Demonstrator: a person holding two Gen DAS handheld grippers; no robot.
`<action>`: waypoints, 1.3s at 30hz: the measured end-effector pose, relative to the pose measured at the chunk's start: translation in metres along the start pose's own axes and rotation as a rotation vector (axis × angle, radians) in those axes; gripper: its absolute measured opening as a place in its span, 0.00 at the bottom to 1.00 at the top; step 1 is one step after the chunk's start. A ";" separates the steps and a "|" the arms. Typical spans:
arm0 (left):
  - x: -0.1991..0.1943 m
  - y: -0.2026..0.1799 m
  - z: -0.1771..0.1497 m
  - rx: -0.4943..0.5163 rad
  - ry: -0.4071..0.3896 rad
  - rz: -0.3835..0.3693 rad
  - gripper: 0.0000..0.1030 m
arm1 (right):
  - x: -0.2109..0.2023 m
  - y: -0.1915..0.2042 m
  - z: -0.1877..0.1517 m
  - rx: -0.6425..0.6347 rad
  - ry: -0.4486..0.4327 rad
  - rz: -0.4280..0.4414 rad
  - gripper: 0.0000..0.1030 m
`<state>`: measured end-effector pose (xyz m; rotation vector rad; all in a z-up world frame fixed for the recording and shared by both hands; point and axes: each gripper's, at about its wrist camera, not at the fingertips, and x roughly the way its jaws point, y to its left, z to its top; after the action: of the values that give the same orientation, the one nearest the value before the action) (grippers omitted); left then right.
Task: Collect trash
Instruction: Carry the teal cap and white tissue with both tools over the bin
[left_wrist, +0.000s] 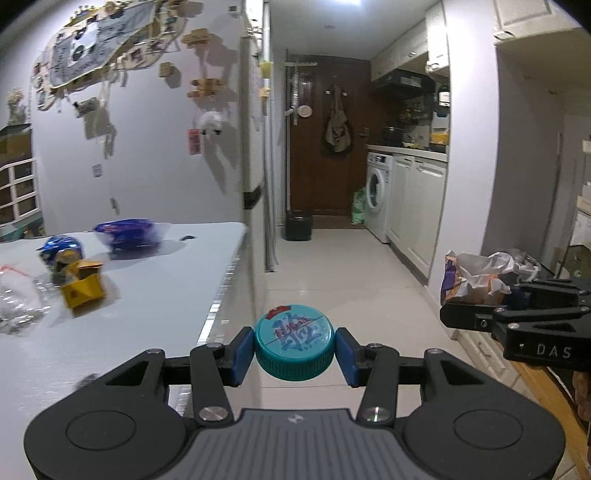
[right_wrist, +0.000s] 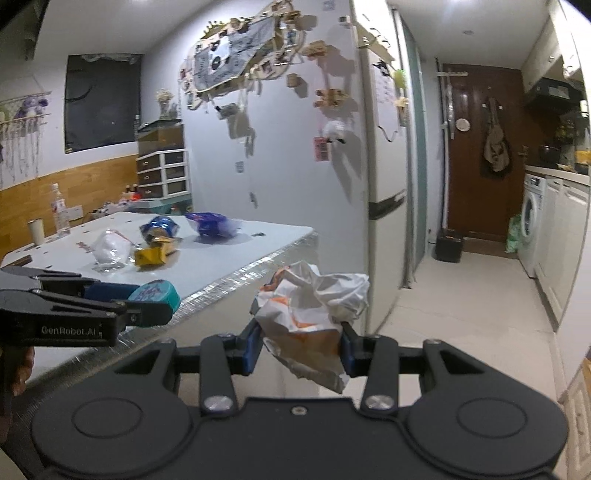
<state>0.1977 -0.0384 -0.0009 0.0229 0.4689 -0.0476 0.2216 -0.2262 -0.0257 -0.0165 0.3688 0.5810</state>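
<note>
My left gripper (left_wrist: 294, 347) is shut on a teal bottle cap (left_wrist: 294, 339) with printed lettering, held in the air beyond the right edge of the white table (left_wrist: 159, 295). My right gripper (right_wrist: 301, 341) is shut on a crumpled white-and-orange paper wrapper (right_wrist: 310, 310), also off the table's edge. Each gripper shows in the other's view: the right one (left_wrist: 476, 295) with the wrapper (left_wrist: 480, 277) at the right, the left one (right_wrist: 147, 299) with the cap (right_wrist: 159, 293) at the left. A black bin (left_wrist: 299, 224) stands on the floor by the brown door.
On the table lie a blue foil wrapper (left_wrist: 127, 230), a blue crumpled can (left_wrist: 61, 249), a yellow carton (left_wrist: 83, 288) and clear plastic (left_wrist: 22, 295). A fridge (left_wrist: 255, 129) stands behind the table. A washing machine (left_wrist: 378, 195) and cabinets (left_wrist: 417, 210) line the right wall; tiled floor (left_wrist: 332, 266) runs between.
</note>
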 end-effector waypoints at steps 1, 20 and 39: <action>0.002 -0.005 0.000 0.004 0.002 -0.007 0.47 | -0.002 -0.005 -0.002 0.003 0.001 -0.009 0.42; 0.117 -0.061 -0.034 0.025 0.158 -0.131 0.47 | 0.021 -0.096 -0.050 0.086 0.129 -0.133 0.42; 0.261 -0.034 -0.136 -0.117 0.429 -0.171 0.47 | 0.153 -0.113 -0.131 0.114 0.530 -0.149 0.42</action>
<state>0.3671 -0.0781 -0.2400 -0.1244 0.9017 -0.1848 0.3566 -0.2547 -0.2106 -0.0890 0.9080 0.4005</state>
